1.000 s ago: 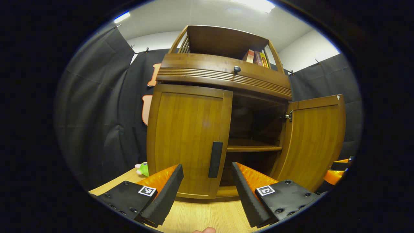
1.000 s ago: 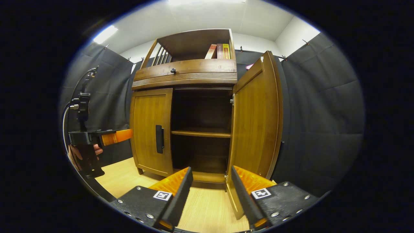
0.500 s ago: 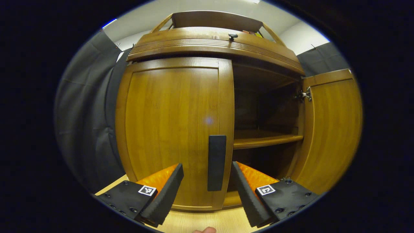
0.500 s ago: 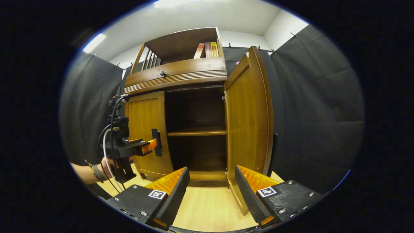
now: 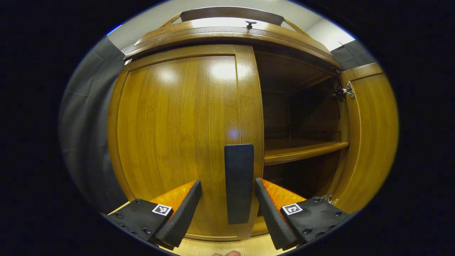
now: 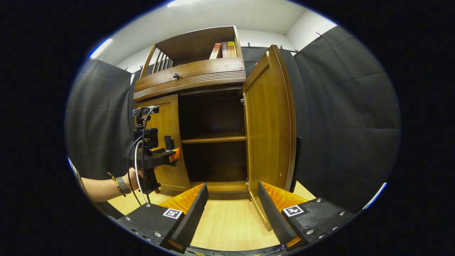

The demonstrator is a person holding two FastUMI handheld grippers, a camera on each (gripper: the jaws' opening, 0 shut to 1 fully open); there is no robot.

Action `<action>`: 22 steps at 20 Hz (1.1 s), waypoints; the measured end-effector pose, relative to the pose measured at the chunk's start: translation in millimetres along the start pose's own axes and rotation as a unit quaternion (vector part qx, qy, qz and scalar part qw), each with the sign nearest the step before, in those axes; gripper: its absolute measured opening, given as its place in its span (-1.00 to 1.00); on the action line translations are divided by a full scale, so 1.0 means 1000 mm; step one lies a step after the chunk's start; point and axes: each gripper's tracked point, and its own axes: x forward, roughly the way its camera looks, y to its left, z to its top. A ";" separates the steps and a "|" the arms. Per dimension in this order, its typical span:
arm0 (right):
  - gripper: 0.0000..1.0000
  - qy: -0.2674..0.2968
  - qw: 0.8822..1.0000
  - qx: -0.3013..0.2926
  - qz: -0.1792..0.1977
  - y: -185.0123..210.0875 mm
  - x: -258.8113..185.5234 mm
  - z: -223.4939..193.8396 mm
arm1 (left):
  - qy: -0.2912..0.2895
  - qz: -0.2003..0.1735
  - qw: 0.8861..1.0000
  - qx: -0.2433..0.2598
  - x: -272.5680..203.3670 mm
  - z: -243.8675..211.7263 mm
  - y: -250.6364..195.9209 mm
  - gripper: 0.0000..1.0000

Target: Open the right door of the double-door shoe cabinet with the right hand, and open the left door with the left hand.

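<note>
— How many doors do you see, and how do they stand?

— I count two on the shoe cabinet (image 6: 199, 106). The right door (image 6: 270, 124) is swung wide open. The left door (image 5: 185, 142) is shut, flat against the front.

— Where is your left gripper?

— My left gripper (image 5: 227, 202) is right up at the left door. Its two fingers are spread apart, one on each side of the door's dark handle (image 5: 239, 183). I cannot tell if either finger touches it. In the right gripper view I see the same gripper (image 6: 170, 156) at that handle, with a hand (image 6: 137, 174) holding it.

— And the right one?

— My right gripper (image 6: 233, 209) hangs low over the wooden floor (image 6: 227, 224), back from the cabinet. Its fingers are spread wide and hold nothing. The bottom edge of the open right door is just beside its right finger.

— What is inside?

— One shelf (image 6: 213, 138) across the middle, so two dark spaces, one above and one below. I see one round knob (image 6: 175, 75) on the drawer front on top, and three books (image 6: 223, 50) standing in the top rack.

— Is there room to move?

— The open half is wide between the left door's edge and the right door's hinge side. Black cloth walls (image 6: 348, 124) stand close on both sides.
</note>
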 end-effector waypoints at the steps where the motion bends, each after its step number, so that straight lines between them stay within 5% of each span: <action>1: 0.96 -0.001 1.000 0.001 0.000 0.000 0.001 0.001 | 0.002 -0.004 1.000 -0.006 0.001 -0.002 -0.001 0.92; 6: 0.96 -0.003 1.000 0.010 0.004 0.002 0.005 0.005 | 0.003 -0.007 1.000 -0.009 0.002 -0.001 -0.001 0.89; 8: 0.53 -0.005 1.000 0.015 0.006 0.003 0.005 0.007 | 0.003 -0.007 1.000 -0.008 0.002 -0.001 0.000 0.84; 9: 0.75 -0.006 1.000 0.016 0.007 0.004 0.003 0.008 | 0.004 -0.009 1.000 -0.008 0.001 -0.001 -0.002 0.67; 14: 0.75 -0.001 1.000 0.009 0.002 0.004 -0.004 0.004 | 0.008 -0.018 1.000 -0.019 0.003 -0.002 -0.013 -0.19; 22: 0.75 0.011 1.000 0.004 0.004 0.013 -0.015 -0.003 | 0.024 -0.024 0.999 -0.026 -0.038 -0.003 -0.010 -0.36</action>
